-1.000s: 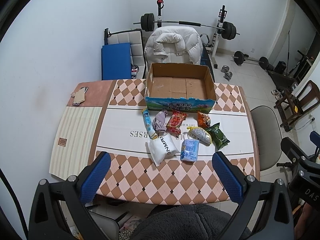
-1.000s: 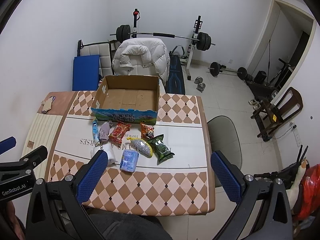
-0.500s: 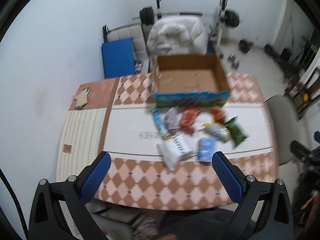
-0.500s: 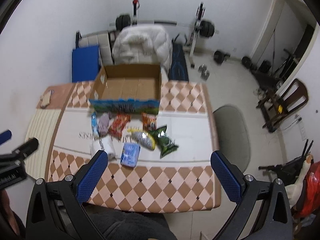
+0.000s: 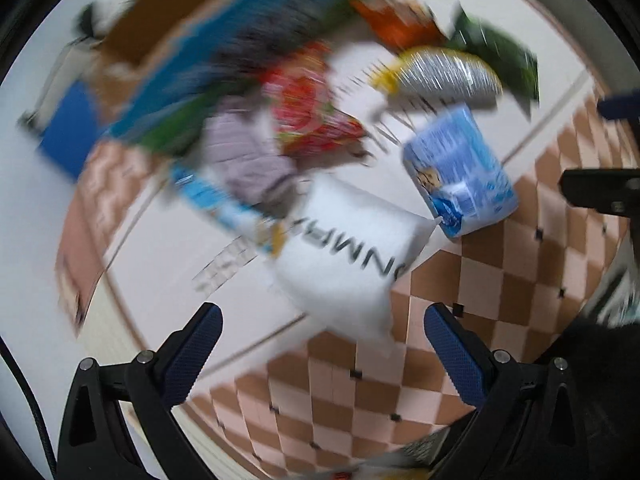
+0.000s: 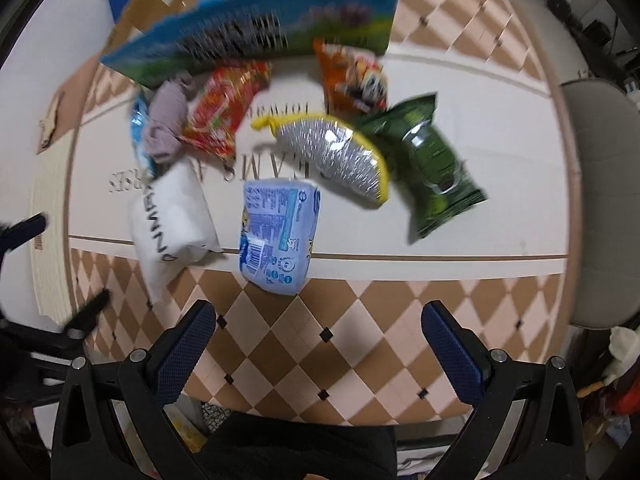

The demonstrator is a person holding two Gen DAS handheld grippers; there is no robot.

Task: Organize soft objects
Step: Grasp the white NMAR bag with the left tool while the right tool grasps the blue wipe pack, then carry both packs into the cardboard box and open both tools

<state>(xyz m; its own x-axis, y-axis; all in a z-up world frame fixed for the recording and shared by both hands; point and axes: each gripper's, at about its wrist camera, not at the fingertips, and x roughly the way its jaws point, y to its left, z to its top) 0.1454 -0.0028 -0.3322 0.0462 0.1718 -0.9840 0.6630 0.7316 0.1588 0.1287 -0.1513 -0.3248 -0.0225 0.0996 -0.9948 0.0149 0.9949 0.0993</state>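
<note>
Over on the left, the left gripper (image 5: 318, 344) hangs above the table (image 6: 360, 344) with its blue pads spread wide and nothing between them, the white pouch (image 6: 172, 216) with black lettering lying just ahead of it, though that view is badly smeared. Next along, a blue-and-white tube (image 6: 138, 132) sits beside a crumpled mauve cloth (image 6: 166, 120), which touches the red snack packet (image 6: 224, 112). Behind them stands the cardboard box (image 6: 256, 28), its printed front wall facing us and its inside mostly out of view. Centre stage, the pale blue tissue pack (image 6: 278, 236) lies straight ahead of the right gripper (image 6: 318, 342), also gaping wide and empty. Further right come the silver-and-yellow pouch (image 6: 332, 156), the orange packet (image 6: 354, 78) behind it, and the green bag (image 6: 434, 164) overlapped by the pouch's edge.
</note>
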